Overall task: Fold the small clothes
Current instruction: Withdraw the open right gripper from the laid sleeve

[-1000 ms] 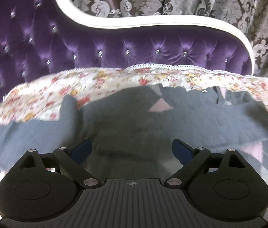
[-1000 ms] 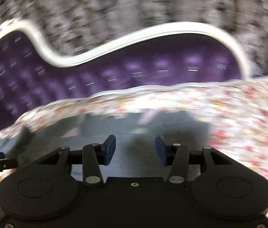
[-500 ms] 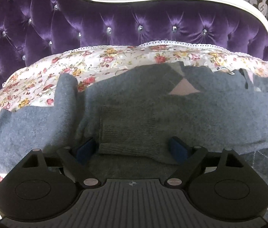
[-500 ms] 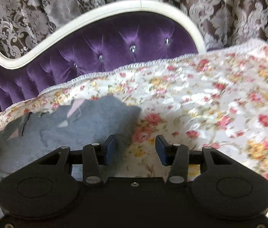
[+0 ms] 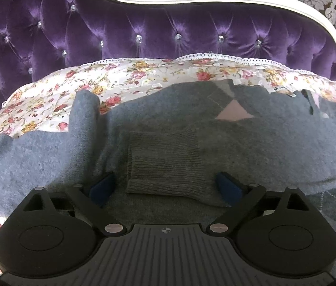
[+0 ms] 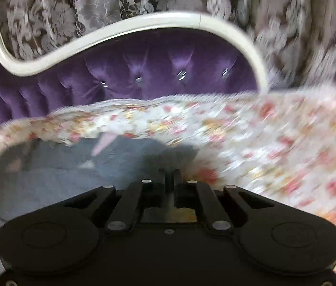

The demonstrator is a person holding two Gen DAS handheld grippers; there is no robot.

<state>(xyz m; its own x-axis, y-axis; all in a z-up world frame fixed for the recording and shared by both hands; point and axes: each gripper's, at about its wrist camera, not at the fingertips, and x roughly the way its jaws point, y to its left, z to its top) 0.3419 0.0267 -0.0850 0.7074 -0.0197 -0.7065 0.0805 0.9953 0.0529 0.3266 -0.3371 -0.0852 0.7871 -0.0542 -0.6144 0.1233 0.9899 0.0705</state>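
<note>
A grey knit sweater (image 5: 263,143) with pink and grey diamond patches lies spread on a floral bedspread (image 5: 125,78). Its ribbed cuff (image 5: 168,166) lies folded onto the body, right between my left gripper's blue pads. My left gripper (image 5: 166,187) is open, one pad on each side of the cuff. In the blurred right wrist view, my right gripper (image 6: 169,176) has its fingers together at the sweater's right edge (image 6: 144,159); whether cloth is pinched I cannot tell.
A purple tufted headboard (image 5: 168,31) with a white frame stands behind the bed, patterned curtains (image 6: 96,4) beyond it. The floral bedspread (image 6: 275,143) extends to the right of the sweater.
My left gripper dipped down over the ribbed cuff and has stayed there. My right gripper swung back left to the sweater's right edge and shut its fingers.
</note>
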